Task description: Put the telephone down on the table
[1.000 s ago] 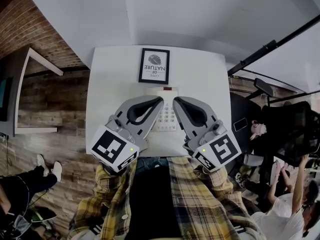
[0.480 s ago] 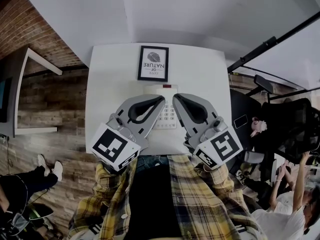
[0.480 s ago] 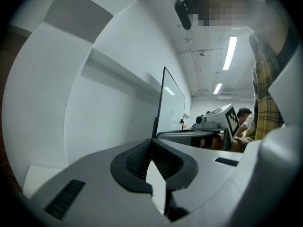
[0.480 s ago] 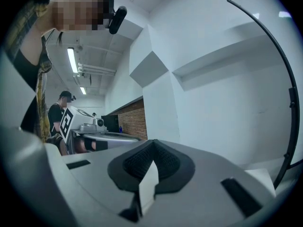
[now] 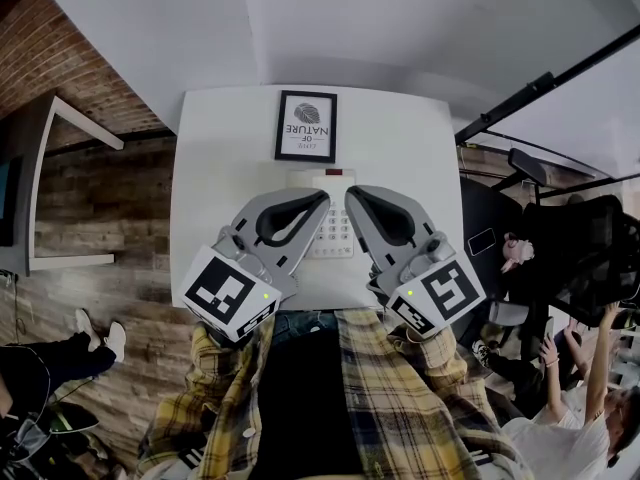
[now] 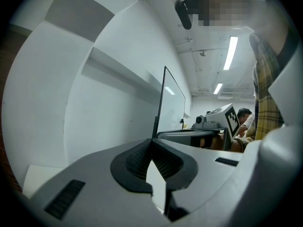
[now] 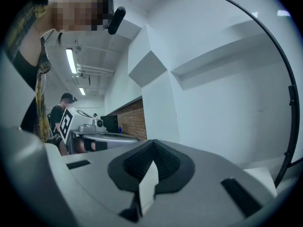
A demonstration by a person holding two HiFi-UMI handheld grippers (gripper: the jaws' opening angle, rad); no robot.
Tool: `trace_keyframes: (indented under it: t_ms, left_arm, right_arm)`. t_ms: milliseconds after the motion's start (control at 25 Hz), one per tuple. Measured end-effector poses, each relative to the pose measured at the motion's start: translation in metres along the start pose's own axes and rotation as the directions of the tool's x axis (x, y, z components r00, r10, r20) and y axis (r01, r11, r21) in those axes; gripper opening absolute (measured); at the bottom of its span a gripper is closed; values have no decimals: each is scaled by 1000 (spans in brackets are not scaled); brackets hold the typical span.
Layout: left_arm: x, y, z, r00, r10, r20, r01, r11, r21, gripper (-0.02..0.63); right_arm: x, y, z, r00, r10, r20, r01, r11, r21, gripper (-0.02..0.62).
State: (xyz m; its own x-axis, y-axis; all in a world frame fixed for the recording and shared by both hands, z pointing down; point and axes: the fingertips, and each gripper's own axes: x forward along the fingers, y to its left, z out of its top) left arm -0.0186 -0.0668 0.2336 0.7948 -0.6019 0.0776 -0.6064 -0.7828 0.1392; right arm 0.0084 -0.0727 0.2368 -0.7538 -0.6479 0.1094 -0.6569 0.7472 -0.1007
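Note:
On the white table [image 5: 220, 158] lies a white telephone [image 5: 332, 230] with a keypad, partly hidden by both grippers. My left gripper [image 5: 322, 198] is over its left side, jaws shut and empty. My right gripper [image 5: 350, 194] is over its right side, also shut and empty. The two tips nearly meet above the phone's far end. In the left gripper view the shut jaws [image 6: 151, 141] point at a white wall, with the right gripper [image 6: 220, 122] beyond them. In the right gripper view the shut jaws [image 7: 152, 142] also face a wall, and the phone is out of sight.
A black-framed picture [image 5: 306, 127] lies flat at the table's far middle. A black office chair [image 5: 585, 258] and people [image 5: 560, 368] are at the right. At the left are a brick wall [image 5: 50, 58], a white desk [image 5: 80, 138] and a seated person's legs [image 5: 60, 353].
Both grippers keep their places over the telephone, jaws shut throughout. Only the view has shifted slightly, and the people at the right have moved a little.

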Motion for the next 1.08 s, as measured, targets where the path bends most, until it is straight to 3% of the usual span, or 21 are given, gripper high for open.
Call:
trace_keyframes:
  t_ms: [1080]
  left_arm:
    - [2,7,-3,1000,4,-9,-4,1000,-18,15]
  right_arm:
    - [4,-4,-5,1000,1,-15,-1,1000,17,25]
